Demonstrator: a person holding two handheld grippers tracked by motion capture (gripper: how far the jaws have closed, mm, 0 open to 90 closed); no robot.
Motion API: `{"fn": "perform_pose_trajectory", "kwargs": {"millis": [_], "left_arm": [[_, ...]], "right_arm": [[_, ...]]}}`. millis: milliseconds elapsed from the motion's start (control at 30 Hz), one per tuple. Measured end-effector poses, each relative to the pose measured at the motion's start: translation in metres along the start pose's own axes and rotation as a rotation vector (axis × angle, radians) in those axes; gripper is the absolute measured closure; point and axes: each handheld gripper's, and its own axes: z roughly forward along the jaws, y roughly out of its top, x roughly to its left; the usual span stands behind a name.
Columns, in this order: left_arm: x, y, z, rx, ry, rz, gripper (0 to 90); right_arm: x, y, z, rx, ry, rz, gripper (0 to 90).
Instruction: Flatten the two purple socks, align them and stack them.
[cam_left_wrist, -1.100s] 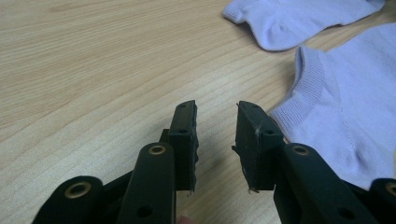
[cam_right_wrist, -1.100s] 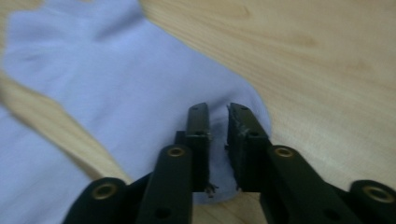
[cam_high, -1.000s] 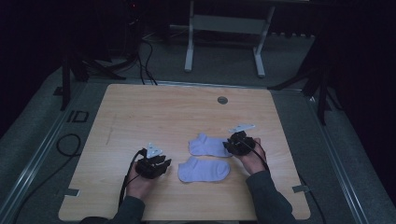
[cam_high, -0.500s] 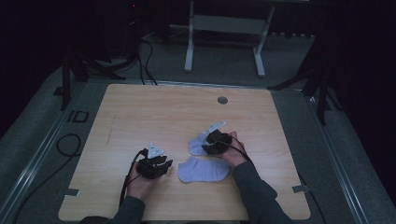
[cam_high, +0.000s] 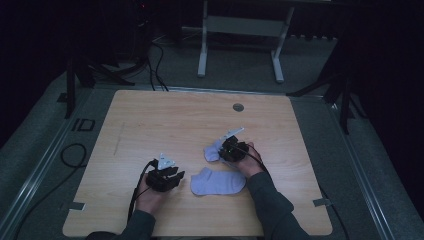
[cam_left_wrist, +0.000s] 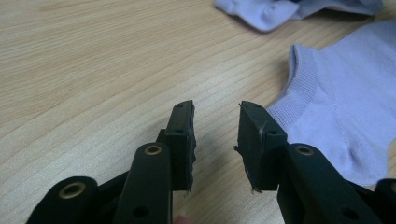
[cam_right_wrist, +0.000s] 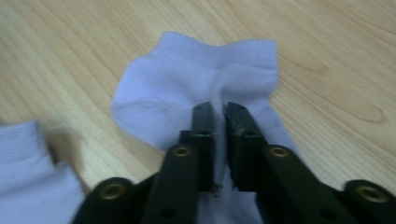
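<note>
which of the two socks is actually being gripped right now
The farther sock, the bunched one under the right gripper, whose jaws are pinched on its fabric. The nearer sock lies flat and free beside the open left gripper.

Both tongs (cam_high: 176, 175) (cam_high: 223, 150) are black with 2 brass-eyeleted jaws, grey top plates, black cables; dark sleeves.

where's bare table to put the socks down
The far half of the table, up to the round hole, is bare, as is the left side beyond the left gripper. It is crowded near the front, around both socks and the right gripper.
</note>
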Motion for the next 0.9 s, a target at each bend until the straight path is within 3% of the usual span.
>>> {"fn": "perform_pose_trajectory", "kwargs": {"millis": [333,900], "left_arm": [[0.000,0.000,0.001,0.004,0.006,0.002,64.4],[0.001,-0.001,0.004,0.020,0.009,0.000,61.6]], "right_arm": [[0.001,0.002,0.000,0.010,-0.024,0.017,87.3],[0.000,-0.001,-0.047,-0.106,-0.007,0.022,87.1]]}}
